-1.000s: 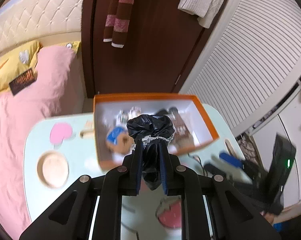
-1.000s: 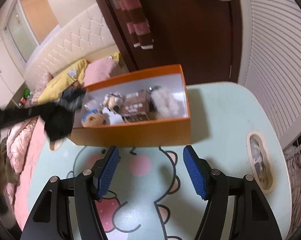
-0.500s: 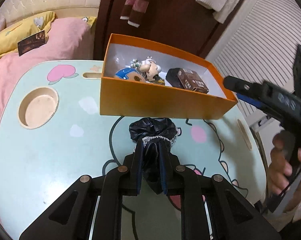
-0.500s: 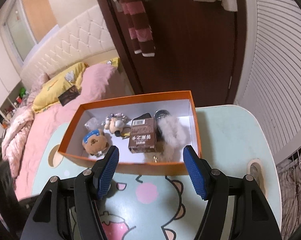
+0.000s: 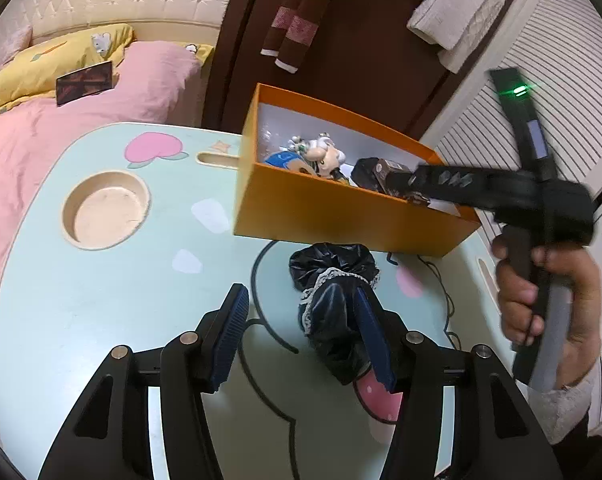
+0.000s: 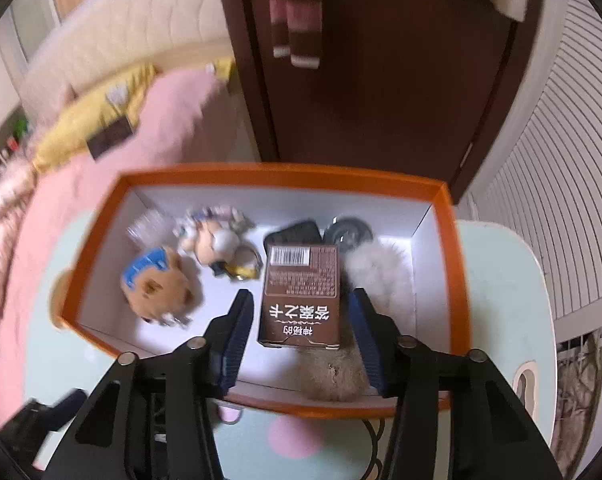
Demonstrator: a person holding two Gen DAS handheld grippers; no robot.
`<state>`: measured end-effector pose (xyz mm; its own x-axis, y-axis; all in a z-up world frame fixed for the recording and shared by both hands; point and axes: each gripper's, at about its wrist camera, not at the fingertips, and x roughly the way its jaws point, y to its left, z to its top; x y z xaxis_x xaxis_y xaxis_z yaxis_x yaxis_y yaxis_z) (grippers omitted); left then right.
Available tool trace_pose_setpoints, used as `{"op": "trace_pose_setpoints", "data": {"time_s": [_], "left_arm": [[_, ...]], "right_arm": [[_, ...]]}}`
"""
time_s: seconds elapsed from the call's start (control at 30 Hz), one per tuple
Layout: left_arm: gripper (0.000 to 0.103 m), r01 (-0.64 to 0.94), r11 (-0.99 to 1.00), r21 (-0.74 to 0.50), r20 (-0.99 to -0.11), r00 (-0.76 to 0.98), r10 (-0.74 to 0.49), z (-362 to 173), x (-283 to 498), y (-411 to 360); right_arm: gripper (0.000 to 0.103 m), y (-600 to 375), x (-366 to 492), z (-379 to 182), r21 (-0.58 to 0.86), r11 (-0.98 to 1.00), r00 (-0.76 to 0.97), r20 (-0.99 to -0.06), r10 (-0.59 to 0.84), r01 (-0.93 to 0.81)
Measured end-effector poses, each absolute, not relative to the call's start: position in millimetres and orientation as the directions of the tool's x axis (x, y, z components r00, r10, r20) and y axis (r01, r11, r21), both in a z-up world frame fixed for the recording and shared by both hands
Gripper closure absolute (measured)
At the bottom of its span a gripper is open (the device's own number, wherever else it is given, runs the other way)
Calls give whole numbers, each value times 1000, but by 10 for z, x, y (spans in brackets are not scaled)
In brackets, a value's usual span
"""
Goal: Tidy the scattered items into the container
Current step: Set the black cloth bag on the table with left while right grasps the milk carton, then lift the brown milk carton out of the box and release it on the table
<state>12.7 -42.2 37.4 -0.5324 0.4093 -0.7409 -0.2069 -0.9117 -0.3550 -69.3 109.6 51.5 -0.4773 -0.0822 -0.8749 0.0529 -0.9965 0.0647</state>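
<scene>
A: Since half a sec ago the left gripper (image 5: pixel 299 322) let go. Jaws wide apart now, black scrunchie (image 5: pixel 335 300) lying on the table (image 5: pixel 101 300), leaning on the right pad, just in front of the orange box (image 5: pixel 341 216).

B: Right gripper (image 6: pixel 301 330)?

A: Moved in over the box, open, empty, astride the brown carton (image 6: pixel 301 292).

B: Progress?

A: Most stuff's boxed, e.g. plush toy (image 6: pixel 157 286). Scrunchie's left. Near wall needs clearing; table's roomy on the left.

I see a pale green table (image 5: pixel 101 292); on it stand an orange box (image 5: pixel 341 216) and, near it, a black scrunchie (image 5: pixel 333 300).
</scene>
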Motion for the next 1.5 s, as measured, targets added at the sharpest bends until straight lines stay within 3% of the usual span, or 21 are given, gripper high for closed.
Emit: {"op": "trace_pose_setpoints", "data": {"time_s": [0.13,0.53,0.87,1.1,1.13,1.17,1.27,1.5], "left_arm": [[47,-208,-909,-360,-735,-537,414,406,132,-468],[47,-205,-909,-362,-725,-552,413,470,121,-520],[47,-172,-905,-390,-728,-543,417,466,79,-621],[47,-220,-906,-362,-750,-508,423,557,19,-480],[47,-224,-906,-360,-751,-506,424,573,1,-460],[47,-227,-906,-358,-752,-505,424,595,-22,-436],[47,-249,-887,-389,-751,-471,462,716,-142,-357],[47,-356,-891,-282,-779,-457,429,1121,-707,194]], "right_arm": [[64,1126,-735,503,87,-995,-473,-875,-101,50],[64,1076,46,1218,171,-968,-648,-719,-250,184],[64,1042,491,556,142,-981,-513,-837,-190,131],[63,1089,496,335,151,-984,-493,-851,-180,99],[57,1109,512,336,148,-984,-492,-853,-177,97],[44,1126,518,347,147,-985,-493,-852,-174,93],[34,1216,590,495,177,-980,-549,-811,-200,95],[30,1399,628,675,211,-975,-616,-760,-205,64]]}}
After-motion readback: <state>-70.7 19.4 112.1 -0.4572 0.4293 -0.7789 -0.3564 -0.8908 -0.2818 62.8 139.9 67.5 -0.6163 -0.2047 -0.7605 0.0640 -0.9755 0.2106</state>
